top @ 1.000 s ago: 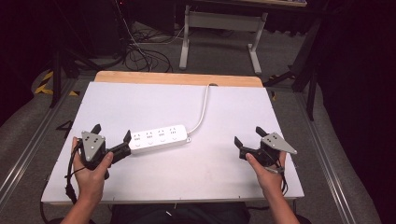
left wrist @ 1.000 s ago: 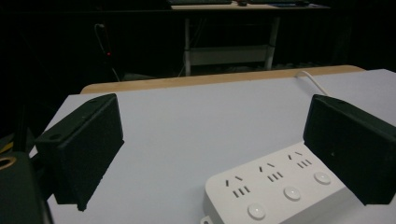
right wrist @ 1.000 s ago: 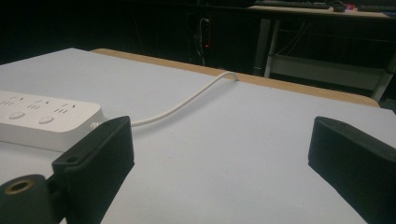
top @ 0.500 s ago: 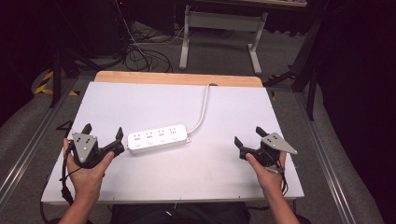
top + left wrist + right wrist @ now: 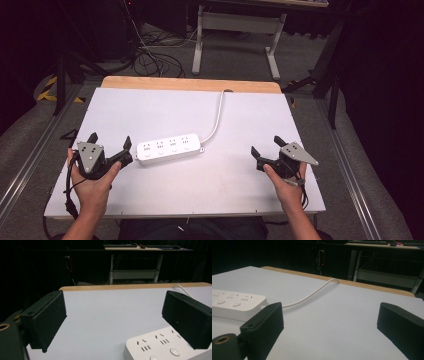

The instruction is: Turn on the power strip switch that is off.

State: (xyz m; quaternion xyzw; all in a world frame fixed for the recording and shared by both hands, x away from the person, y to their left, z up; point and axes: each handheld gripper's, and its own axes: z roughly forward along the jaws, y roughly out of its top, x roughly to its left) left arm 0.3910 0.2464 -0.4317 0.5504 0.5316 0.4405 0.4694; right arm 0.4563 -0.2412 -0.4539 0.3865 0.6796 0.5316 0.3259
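I am working two grippers at a white table (image 5: 150,115); the thing I am after is the white power strip (image 5: 170,148), which lies flat near the middle of the table, a bit to the left, with its white cord (image 5: 218,112) curving away to the far edge; my left gripper (image 5: 111,150) sits just beside the strip's left end, with its jaws spread wide and nothing between them; in the left gripper view one black jaw stands over the near corner of the strip while the other jaw is off over bare table, so the strip is not lined up in the gap; my right gripper (image 5: 266,150) rests well apart from the strip on the right side of the table, its jaws wide apart too and holding nothing; I think things could go wrong if I close the left jaws from here, because they would catch just a corner and the strip could twist or slide away; the strip looks smooth and light, so a push from one jaw might shove it across the table; the cord could also tug it back if I pull too far; the jaw might press a switch by mistake.
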